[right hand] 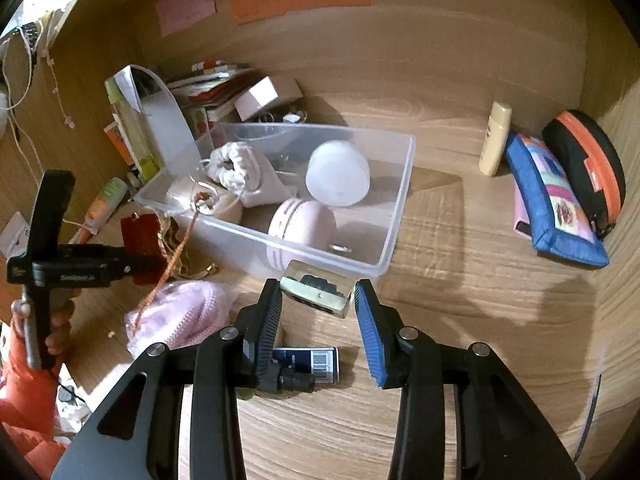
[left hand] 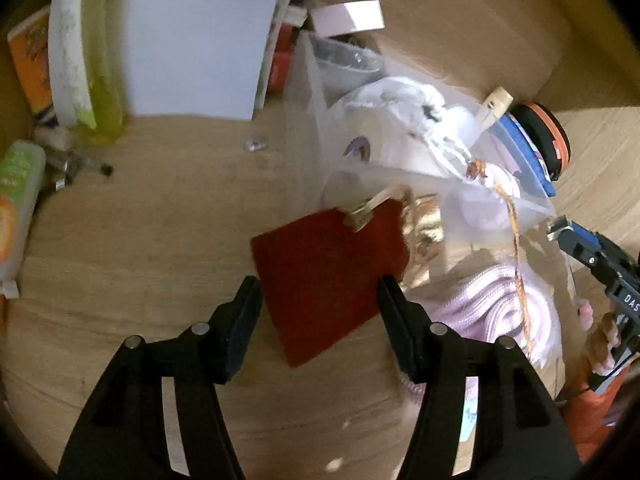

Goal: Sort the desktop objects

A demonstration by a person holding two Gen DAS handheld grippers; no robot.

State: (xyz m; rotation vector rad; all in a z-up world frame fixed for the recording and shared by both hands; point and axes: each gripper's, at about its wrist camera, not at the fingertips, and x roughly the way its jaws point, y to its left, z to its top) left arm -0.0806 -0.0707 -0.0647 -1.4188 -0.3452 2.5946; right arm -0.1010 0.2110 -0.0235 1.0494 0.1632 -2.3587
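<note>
A clear plastic bin (right hand: pixel 394 216) stands on the wooden desk and holds a white drawstring pouch (right hand: pixel 240 172), a frosted round lid (right hand: pixel 338 174) and a pink round case (right hand: pixel 300 228). My left gripper (left hand: pixel 318 322) is open above a red card (left hand: pixel 320 276) with a gold clip; the card also shows in the right wrist view (right hand: pixel 138 236). My right gripper (right hand: pixel 318 312) is open, its jaws on either side of a small glossy box (right hand: pixel 316 290) just in front of the bin. A pink knitted pouch (right hand: pixel 180 318) with an orange cord lies left of it.
A blue patterned pouch (right hand: pixel 554 204), a black and orange case (right hand: pixel 584 164) and a cream bottle (right hand: pixel 496 138) stand at the right wall. A dark blue barcode box (right hand: pixel 308 364) lies under my right gripper. Bottles, books and a white sheet (left hand: pixel 196 36) crowd the left.
</note>
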